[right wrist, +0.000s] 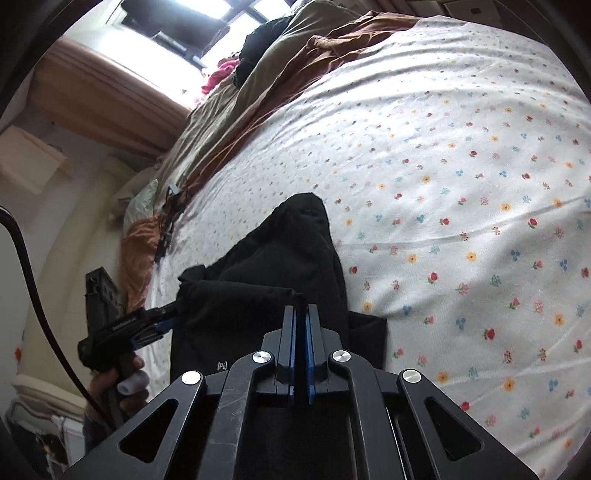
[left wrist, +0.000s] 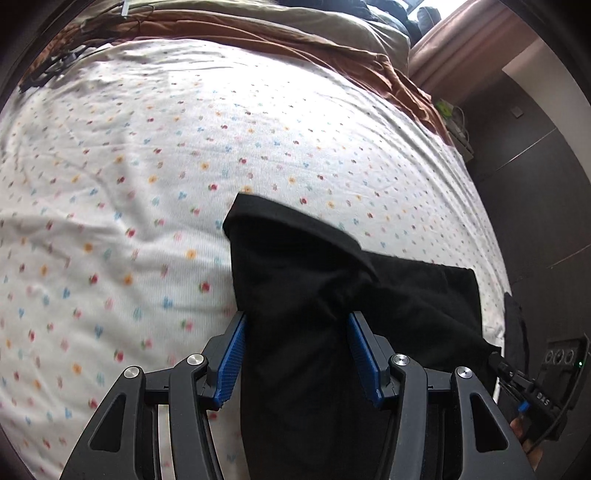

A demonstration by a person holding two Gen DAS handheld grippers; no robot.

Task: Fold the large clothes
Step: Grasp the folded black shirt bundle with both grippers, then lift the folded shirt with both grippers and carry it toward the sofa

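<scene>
Left wrist view, one black garment, two hand-held grippers, one floral sheet

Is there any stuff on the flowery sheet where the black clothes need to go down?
Nothing visible. The black fabric garment hangs over bare white flower-print bedsheet. The rumpled brown and tan blanket lies far off by the bed's far edge.

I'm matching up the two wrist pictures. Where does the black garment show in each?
Left wrist view: black garment at bottom centre, running up between the left claw's blue pads.
Right wrist view: black garment lower centre-left, pinched in the shut right claw.
Shared landmark: the flowered bedsheet.
</scene>
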